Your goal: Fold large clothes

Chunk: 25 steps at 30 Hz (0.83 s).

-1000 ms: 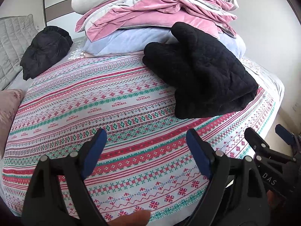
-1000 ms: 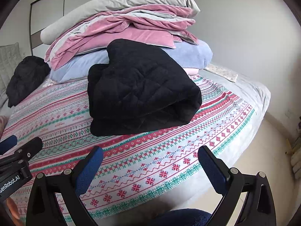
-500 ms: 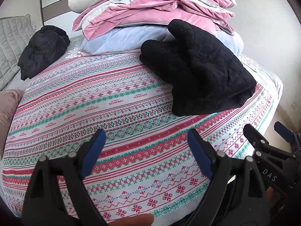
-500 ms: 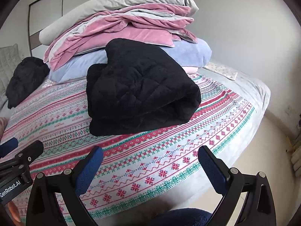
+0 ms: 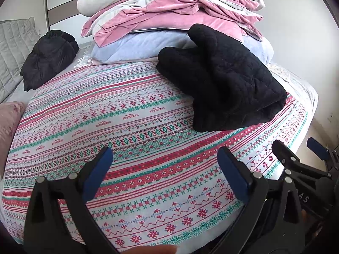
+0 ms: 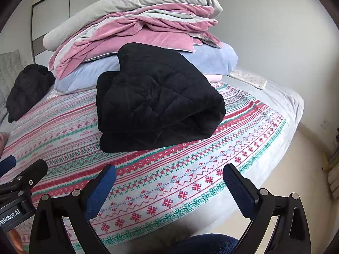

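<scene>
A folded black quilted garment (image 5: pixel 224 80) lies on the patterned bedspread (image 5: pixel 127 127), leaning against the bedding pile; it also shows in the right wrist view (image 6: pixel 156 99). A second black garment (image 5: pixel 48 59) lies crumpled at the far left of the bed, also in the right wrist view (image 6: pixel 27 89). My left gripper (image 5: pixel 165 160) is open and empty above the bed's near part. My right gripper (image 6: pixel 169 175) is open and empty near the bed's front edge, short of the folded garment. Each gripper shows at the edge of the other's view.
A tall pile of grey, pink and light blue bedding (image 5: pixel 173 21) fills the back of the bed. A grey quilted cushion (image 5: pixel 12 42) and a pink pillow (image 5: pixel 8 122) sit at the left. Floor (image 6: pixel 286 180) lies to the right of the bed.
Both grippers have drifted slightly; the view of the bed has shifted a little. Both stay open and the garments have not moved.
</scene>
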Motion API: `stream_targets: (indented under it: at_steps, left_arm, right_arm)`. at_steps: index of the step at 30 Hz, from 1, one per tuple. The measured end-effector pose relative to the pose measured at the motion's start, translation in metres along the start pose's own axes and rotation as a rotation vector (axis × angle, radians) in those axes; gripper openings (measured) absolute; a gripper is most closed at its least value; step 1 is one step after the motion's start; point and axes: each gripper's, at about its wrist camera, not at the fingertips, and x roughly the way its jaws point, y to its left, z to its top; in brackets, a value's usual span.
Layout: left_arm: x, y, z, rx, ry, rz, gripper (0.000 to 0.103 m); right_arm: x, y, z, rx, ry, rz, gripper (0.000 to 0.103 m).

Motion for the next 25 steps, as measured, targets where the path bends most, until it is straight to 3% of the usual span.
stream_targets:
  at_steps: [25]
  left_arm:
    - [0.0002, -0.0025, -0.0025, 0.009, 0.002, -0.003, 0.1]
  right_arm:
    - [0.0008, -0.0004, 0.0003, -0.001, 0.0, -0.001, 0.101]
